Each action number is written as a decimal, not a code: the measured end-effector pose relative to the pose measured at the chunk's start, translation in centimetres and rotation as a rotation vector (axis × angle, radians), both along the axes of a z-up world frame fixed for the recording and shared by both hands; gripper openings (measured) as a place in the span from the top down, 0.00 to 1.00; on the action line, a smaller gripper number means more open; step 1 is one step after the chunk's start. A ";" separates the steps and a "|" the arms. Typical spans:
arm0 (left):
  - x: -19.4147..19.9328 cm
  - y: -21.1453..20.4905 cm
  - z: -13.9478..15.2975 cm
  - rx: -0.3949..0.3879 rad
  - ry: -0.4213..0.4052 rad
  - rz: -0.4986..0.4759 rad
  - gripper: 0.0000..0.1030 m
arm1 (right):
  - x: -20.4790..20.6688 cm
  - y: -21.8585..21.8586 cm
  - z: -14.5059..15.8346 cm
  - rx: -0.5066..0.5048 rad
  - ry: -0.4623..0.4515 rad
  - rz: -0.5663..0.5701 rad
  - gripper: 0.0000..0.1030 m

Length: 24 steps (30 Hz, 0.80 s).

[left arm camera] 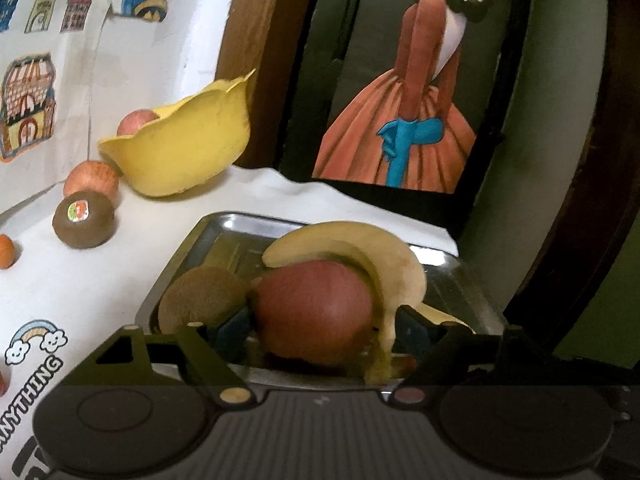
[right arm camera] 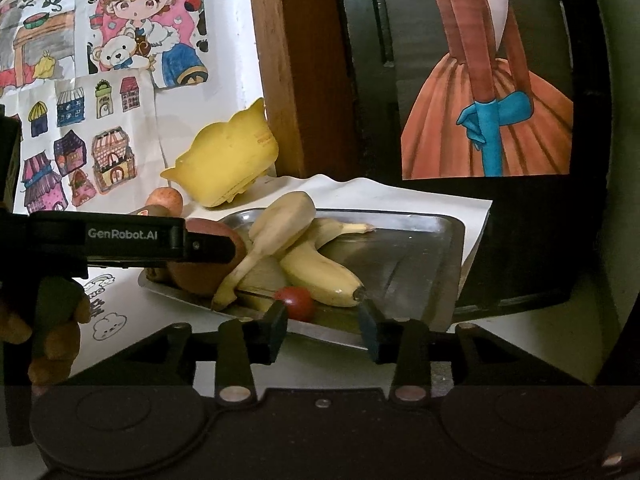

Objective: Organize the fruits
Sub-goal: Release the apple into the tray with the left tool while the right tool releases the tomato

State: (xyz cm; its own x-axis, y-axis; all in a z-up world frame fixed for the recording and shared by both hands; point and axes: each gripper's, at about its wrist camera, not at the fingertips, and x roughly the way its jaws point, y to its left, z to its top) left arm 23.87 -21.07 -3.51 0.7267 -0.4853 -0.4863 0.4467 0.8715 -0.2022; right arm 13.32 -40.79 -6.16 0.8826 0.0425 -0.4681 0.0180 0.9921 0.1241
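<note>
the white cloth (left arm camera: 96, 280) covers the tabletop under both tongs, with a rainbow sticker on it to the left of the left tongs. straight ahead of both sits the steel tray (right arm camera: 420, 240), its near rim just past the fingertips.

further off to the left, beyond the tray, a yellow bowl (left arm camera: 188, 148) lies tipped against the wall, with one apple (left arm camera: 134, 122) showing behind its rim. a second apple (left arm camera: 92, 180) rests on the cloth below the bowl, and a kiwi with a sticker (left arm camera: 84, 220) sits just in front of that, touching or nearly so. a small orange fruit (left arm camera: 6, 252) shows at the far left edge.

the bananas (right arm camera: 316, 264) lie piled in the tray, dead ahead of the right tongs and curving over the right side of the left tongs' view.

the left tongs (left arm camera: 320, 336) are closed around a red apple (left arm camera: 316, 312), held low over the tray's near end, against the bananas. a brown kiwi (left arm camera: 200, 300) lies in the tray just left of it.

the right tongs (right arm camera: 326, 332) stand at a middling gap, holding nothing, their blue pads (right arm camera: 370, 334) at the tray's near rim. a cherry tomato (right arm camera: 296, 302) sits in the tray right beyond the left fingertip. a hand (right arm camera: 52, 320) grips the left tool at the left side of this view.
</note>
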 end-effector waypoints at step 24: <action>-9.2 8.0 6.0 -0.086 -0.159 0.082 0.00 | -8.4 5.8 6.5 -0.049 -0.170 0.013 0.01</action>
